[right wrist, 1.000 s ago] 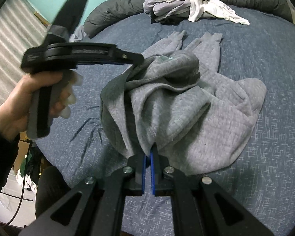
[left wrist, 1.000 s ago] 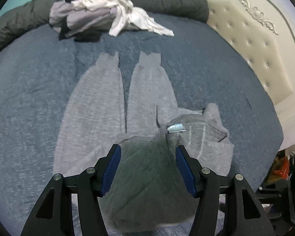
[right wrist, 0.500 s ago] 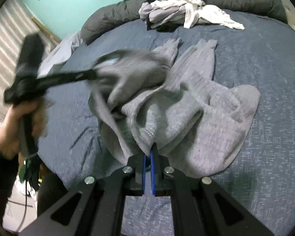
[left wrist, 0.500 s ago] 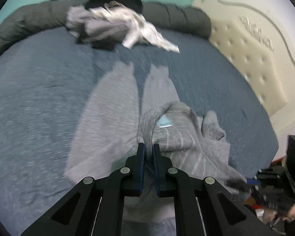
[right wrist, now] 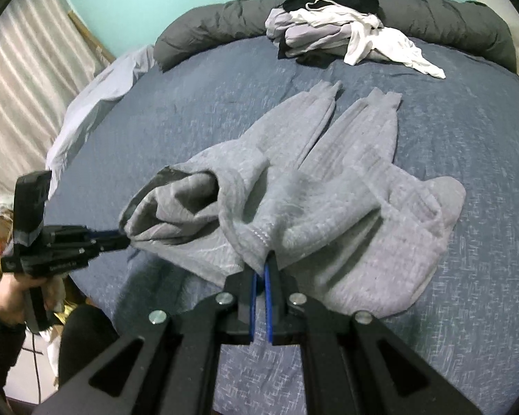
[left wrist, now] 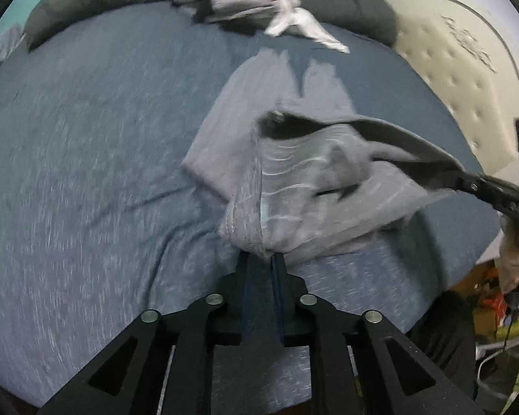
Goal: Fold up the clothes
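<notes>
Grey sweatpants lie on the blue bed, their legs pointing at the far side. The waistband end is lifted and stretched between both grippers. In the left wrist view my left gripper has bunched waistband fabric pinched between its pads, while its jaws are opening slightly. The right wrist view shows that gripper at the left, tugging the band's open edge. My right gripper is shut on the other part of the waistband; it also appears at the right edge of the left wrist view.
A pile of white, grey and black clothes sits at the far side against a rolled dark duvet. A cream tufted headboard bounds the right. A person's hand holds the left gripper beyond the bed's near edge.
My left gripper went from wide open to closed on the waistband, then swept left, pulling the band out away from the right gripper. The right gripper kept its grip and barely shifted.
</notes>
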